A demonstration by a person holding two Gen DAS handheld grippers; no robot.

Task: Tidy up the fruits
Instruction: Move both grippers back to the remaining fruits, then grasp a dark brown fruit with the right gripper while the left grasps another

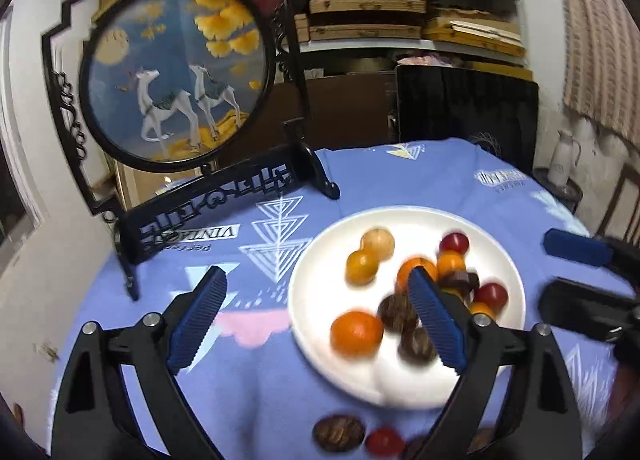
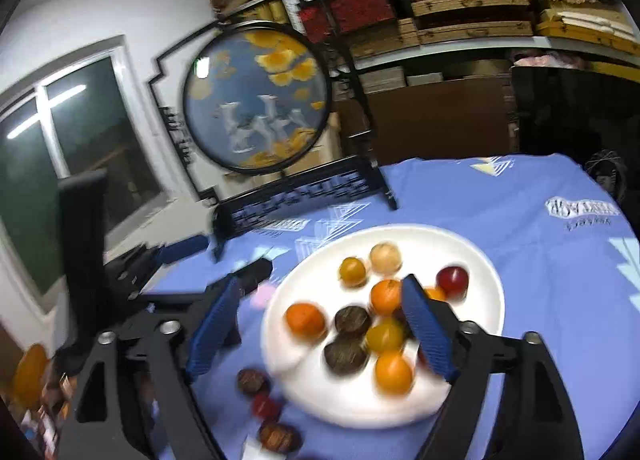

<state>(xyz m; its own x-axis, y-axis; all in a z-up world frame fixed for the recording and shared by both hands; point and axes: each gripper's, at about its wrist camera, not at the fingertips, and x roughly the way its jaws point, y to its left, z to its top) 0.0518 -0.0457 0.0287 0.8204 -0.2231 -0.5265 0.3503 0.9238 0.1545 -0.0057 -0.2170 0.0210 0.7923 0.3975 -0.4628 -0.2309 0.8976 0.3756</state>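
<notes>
On the round white ceramic plate (image 1: 316,292) most of the fruit was already piled up: orange tangerines (image 1: 356,332), a couple of dark red plum-looking ones (image 1: 454,243), some yellowish ones and a few brown wrinkly walnut-like things. The plate sat on the blue printed cloth covering the bench (image 1: 440,180). Just off its near rim a few stragglers were lying on the cloth, a brown one (image 1: 338,433) and a small red one (image 1: 385,442) beside it. Both claws were released and empty, the left claw (image 1: 316,320) and the right claw (image 2: 322,334) each hanging over the plate's near side with jaws spread wide. Looked to me like the gap between drops, so next would be dipping down to a straggler and closing on it gently. Behind it all stood a black-framed round deer screen (image 1: 176,72).
</notes>
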